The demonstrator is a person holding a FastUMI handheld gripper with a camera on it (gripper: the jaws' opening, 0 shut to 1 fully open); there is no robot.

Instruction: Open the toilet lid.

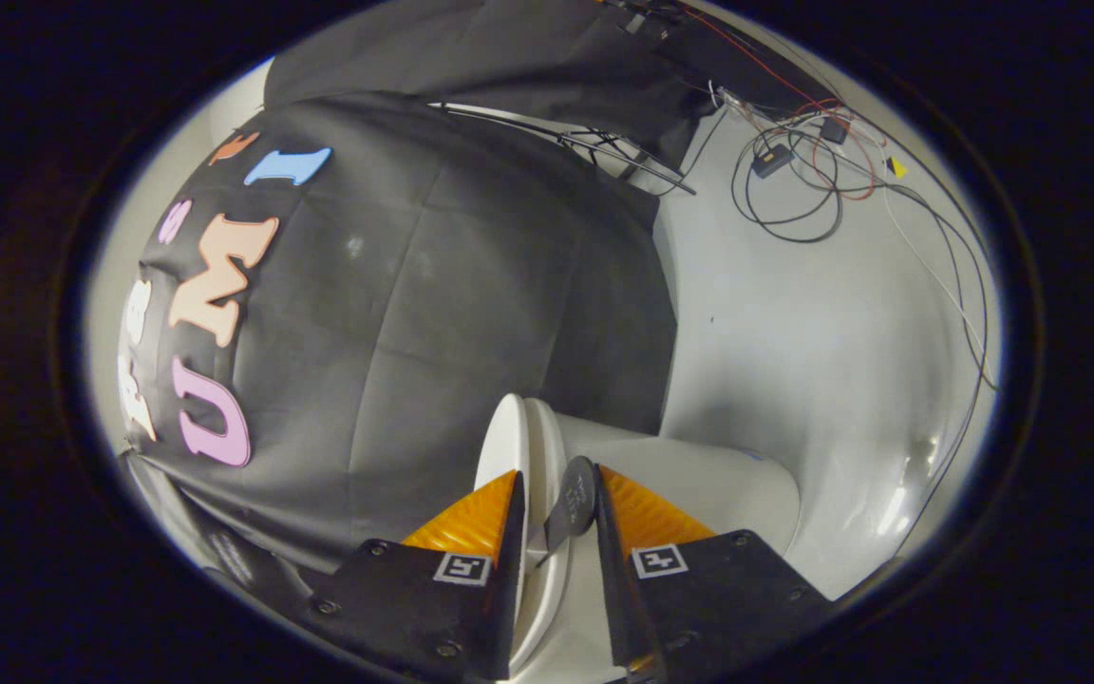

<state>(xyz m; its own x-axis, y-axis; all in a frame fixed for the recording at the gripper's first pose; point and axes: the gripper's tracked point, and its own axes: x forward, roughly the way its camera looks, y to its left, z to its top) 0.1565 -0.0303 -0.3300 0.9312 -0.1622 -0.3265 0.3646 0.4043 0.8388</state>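
While my gripper (558,494) looks forward along its fingers, the white toilet lid (507,446) stands on edge between them, with a small dark tab (574,503) beside it in the same gap; my fingers sit a little apart around the lid's rim, and I cannot tell whether both press on it. Beyond the lid the toilet (699,475) stands before the black cloth (433,304), and loose cables (803,180) hang on the pale wall (794,323) further off.

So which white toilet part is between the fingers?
The thin lid, edge-on, with the dark tab beside it; the gripper straddles both. The rounded toilet body lies beyond.
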